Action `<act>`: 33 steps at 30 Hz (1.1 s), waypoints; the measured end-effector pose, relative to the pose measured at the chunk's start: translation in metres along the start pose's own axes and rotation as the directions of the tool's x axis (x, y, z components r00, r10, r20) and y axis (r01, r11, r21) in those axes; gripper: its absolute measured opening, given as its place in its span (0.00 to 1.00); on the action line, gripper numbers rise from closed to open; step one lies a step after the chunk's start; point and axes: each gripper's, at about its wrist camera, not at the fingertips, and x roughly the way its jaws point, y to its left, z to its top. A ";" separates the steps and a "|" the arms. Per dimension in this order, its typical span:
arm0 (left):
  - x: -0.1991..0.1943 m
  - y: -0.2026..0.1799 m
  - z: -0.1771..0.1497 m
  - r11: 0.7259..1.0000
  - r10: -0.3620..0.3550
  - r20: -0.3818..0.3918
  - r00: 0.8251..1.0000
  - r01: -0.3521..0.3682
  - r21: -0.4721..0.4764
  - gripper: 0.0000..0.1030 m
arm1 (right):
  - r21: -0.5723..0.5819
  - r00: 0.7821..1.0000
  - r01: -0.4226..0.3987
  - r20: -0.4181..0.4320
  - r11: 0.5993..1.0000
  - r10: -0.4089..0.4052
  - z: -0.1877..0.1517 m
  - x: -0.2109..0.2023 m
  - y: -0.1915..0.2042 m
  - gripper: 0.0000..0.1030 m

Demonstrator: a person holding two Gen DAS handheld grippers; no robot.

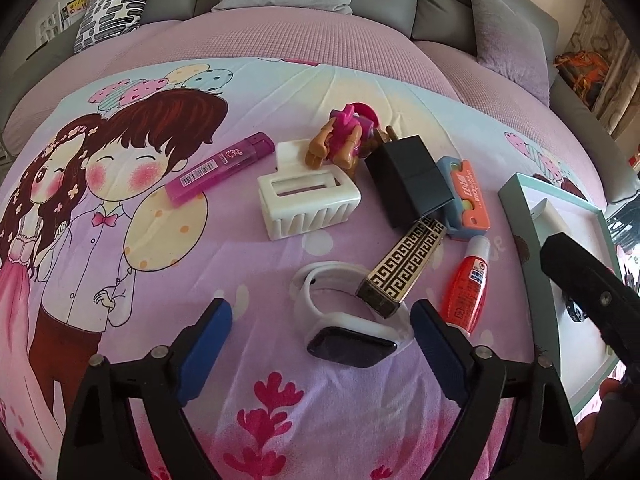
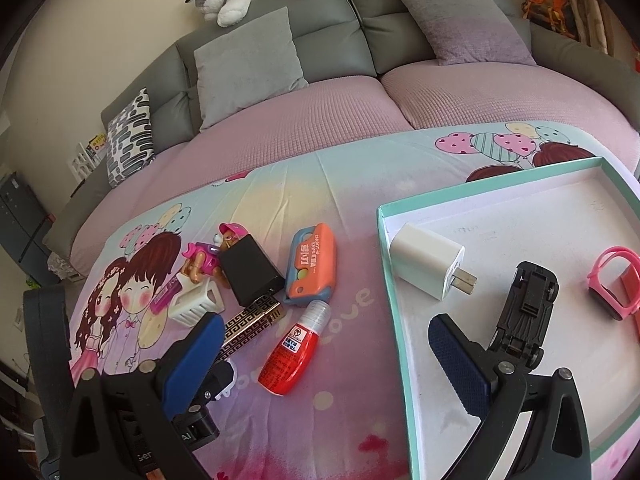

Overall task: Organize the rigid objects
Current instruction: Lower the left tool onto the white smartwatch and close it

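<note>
Three items already lie inside the shallow teal-rimmed white tray: a white plug-in charger cube, a black toy car on its roof and a pink strap. We judge the tray to be the collecting point, which explains why the loose clutter sits just beside its left rim.

Our left gripper stands with jaws apart, straddling the white-banded smartwatch with dark face; neither pad presses on it, so nothing is held. We read this as lining up for a pick.

Our right gripper hangs with jaws wide apart and empty over the tray's left rim, beside the red correction-fluid bottle.
</note>
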 end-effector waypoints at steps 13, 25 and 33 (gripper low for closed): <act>-0.002 -0.009 -0.001 0.999 -0.030 0.002 1.000 0.030 0.044 0.58 | -0.013 1.000 0.000 -0.015 1.000 0.000 -0.002 0.005 0.004 1.00; -0.032 0.023 0.004 0.997 0.075 0.087 0.993 -0.072 -0.043 0.58 | -0.047 1.000 -0.002 -0.017 0.999 0.001 -0.005 0.007 0.015 1.00; -0.032 0.040 0.003 0.988 0.132 0.090 0.987 -0.124 -0.096 0.58 | -0.119 0.999 0.031 -0.028 0.992 -0.035 -0.013 0.017 0.028 0.89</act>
